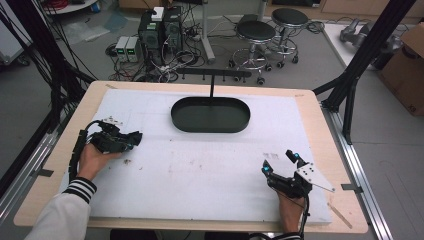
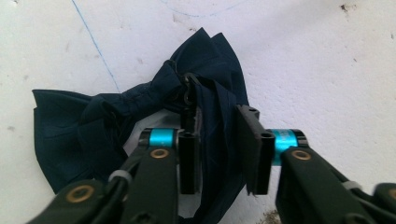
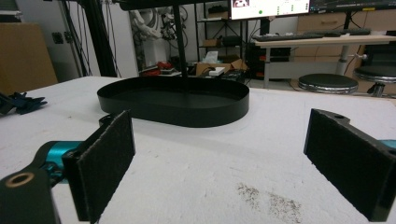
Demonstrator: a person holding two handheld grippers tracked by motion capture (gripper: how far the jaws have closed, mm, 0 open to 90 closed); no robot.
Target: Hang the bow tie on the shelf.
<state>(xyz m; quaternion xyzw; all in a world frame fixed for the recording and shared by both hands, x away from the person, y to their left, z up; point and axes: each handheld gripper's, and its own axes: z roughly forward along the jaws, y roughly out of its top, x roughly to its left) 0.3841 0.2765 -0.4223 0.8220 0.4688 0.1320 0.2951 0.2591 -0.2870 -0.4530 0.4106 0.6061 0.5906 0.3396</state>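
So far we have only got as far as the pick-up. Our left gripper (image 2: 218,154) is down on the dark blue cloth (image 2: 140,121), which lies crumpled on the white counter (image 1: 210,165) at its left side, close to our left hand (image 1: 92,157). In the left gripper view a fold of the cloth runs up between the jaws, and they look clamped on it, though the far pad is partly hidden by fabric, so we cannot be wholly sure the grip is firm. Most of the cloth rests on the counter, so nothing is lifted yet.

Our right gripper (image 1: 280,165) sits at the counter's right side with its jaws wide apart and nothing between them.

We judge the black oval tray (image 1: 210,125) at the middle back of the counter to be the likely destination; it looks empty and stands well apart from the cloth. What remains, as we read it: lift the cloth, carry it across, and set it in the tray.
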